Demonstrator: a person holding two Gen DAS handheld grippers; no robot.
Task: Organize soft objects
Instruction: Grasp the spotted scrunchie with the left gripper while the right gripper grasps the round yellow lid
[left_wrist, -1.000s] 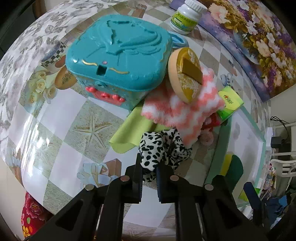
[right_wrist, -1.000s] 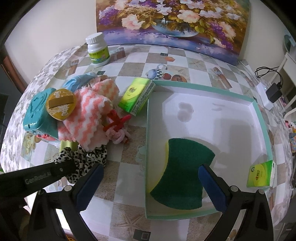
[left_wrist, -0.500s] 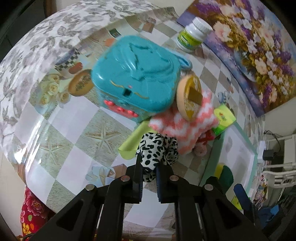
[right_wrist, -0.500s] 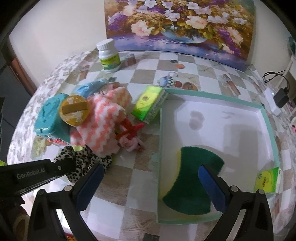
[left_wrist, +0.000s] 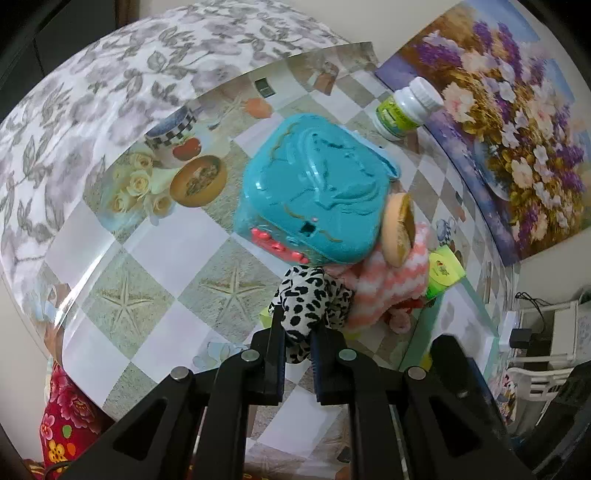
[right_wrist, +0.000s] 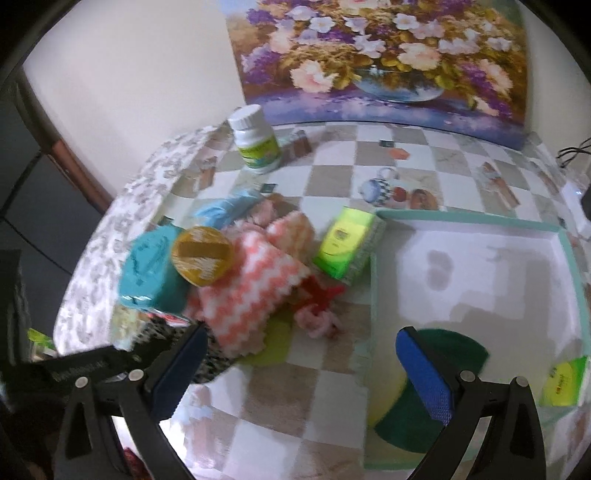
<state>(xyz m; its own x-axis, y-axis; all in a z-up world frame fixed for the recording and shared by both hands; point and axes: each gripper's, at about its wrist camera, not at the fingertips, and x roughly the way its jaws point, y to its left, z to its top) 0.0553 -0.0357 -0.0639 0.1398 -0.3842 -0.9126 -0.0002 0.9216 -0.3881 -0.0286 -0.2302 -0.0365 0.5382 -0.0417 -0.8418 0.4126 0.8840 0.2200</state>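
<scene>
Left gripper (left_wrist: 297, 345) jaws clamped on spotted scrunchie (left_wrist: 312, 302), at six o'clock of teal box (left_wrist: 314, 188). Right gripper (right_wrist: 299, 369) jaws wide apart, empty, above tabletop (right_wrist: 306, 398); tray (right_wrist: 570, 258) at three o'clock.

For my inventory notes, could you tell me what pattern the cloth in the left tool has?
White with black leopard-style spots; clearest in the left wrist view.
</scene>
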